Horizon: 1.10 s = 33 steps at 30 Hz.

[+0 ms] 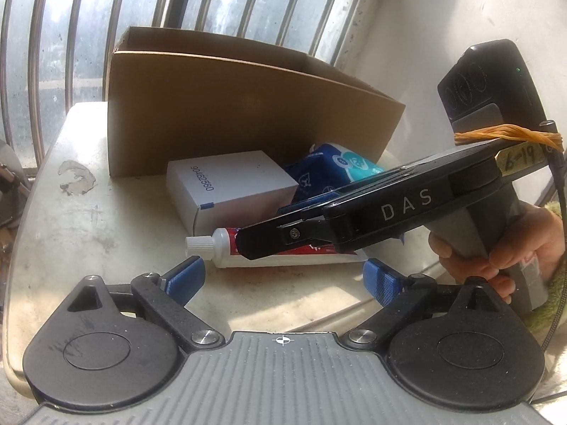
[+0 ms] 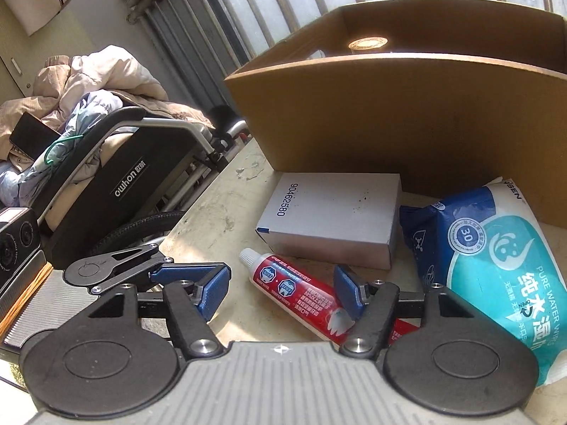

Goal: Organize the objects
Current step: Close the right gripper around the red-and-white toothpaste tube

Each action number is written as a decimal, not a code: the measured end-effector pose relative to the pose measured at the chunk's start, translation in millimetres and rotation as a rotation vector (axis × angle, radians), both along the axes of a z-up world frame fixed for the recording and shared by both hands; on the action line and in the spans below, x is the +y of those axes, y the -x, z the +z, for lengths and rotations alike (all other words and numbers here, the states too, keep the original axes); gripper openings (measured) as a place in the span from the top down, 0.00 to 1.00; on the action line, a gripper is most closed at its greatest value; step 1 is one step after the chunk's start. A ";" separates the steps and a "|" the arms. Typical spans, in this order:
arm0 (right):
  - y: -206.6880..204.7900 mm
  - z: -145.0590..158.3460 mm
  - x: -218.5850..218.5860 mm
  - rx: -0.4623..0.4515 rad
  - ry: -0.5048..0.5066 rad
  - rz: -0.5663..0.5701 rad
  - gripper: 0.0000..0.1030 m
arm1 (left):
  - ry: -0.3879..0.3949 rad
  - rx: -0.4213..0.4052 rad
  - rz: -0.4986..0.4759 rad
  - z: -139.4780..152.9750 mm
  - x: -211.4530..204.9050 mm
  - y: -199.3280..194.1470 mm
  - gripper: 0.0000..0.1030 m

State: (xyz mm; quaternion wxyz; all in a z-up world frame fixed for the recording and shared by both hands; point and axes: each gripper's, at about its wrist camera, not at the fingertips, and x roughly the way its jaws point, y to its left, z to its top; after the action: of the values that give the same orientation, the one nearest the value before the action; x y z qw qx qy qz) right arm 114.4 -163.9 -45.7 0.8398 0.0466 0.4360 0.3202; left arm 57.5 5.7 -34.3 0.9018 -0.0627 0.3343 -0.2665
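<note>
Toothpaste tube (image 2: 301, 297) lies near white box (image 2: 329, 219) | right gripper (image 2: 283, 292) straddles it, pads not yet pressing, for boxing | left gripper (image 1: 283, 276) released, hovering | cardboard box (image 2: 425, 106) far.

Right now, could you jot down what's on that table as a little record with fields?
surface: worn pale table by a barred window
container: open cardboard box at the back, a round lid showing inside
white box: small white box lying flat in front of the cardboard box
tube: red toothpaste tube lying flat, white cap on
pack: blue wet wipes pack beside the white box
right tongs: right tongs open, straddling the tube, pads not pressing
left tongs: left tongs open, near the tube's cap end
</note>
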 end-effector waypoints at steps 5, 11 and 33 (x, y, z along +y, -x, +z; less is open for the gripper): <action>-0.6 0.2 -0.4 0.027 -0.005 0.002 0.48 | 0.033 0.026 -0.017 -4.5 -1.7 0.1 0.09; -1.8 -10.5 6.4 0.085 -0.039 0.008 0.62 | 0.010 0.006 -0.014 -9.7 -7.9 4.7 0.11; -20.2 -17.5 41.9 0.104 -0.187 0.015 0.68 | 0.018 -0.008 0.158 0.9 39.6 -3.6 0.11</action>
State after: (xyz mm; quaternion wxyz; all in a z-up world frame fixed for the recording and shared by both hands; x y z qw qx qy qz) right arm 134.7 -122.0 -63.2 0.8056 0.1382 0.4475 0.3628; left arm 61.2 45.2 -33.3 0.9208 -0.0962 0.3223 -0.1976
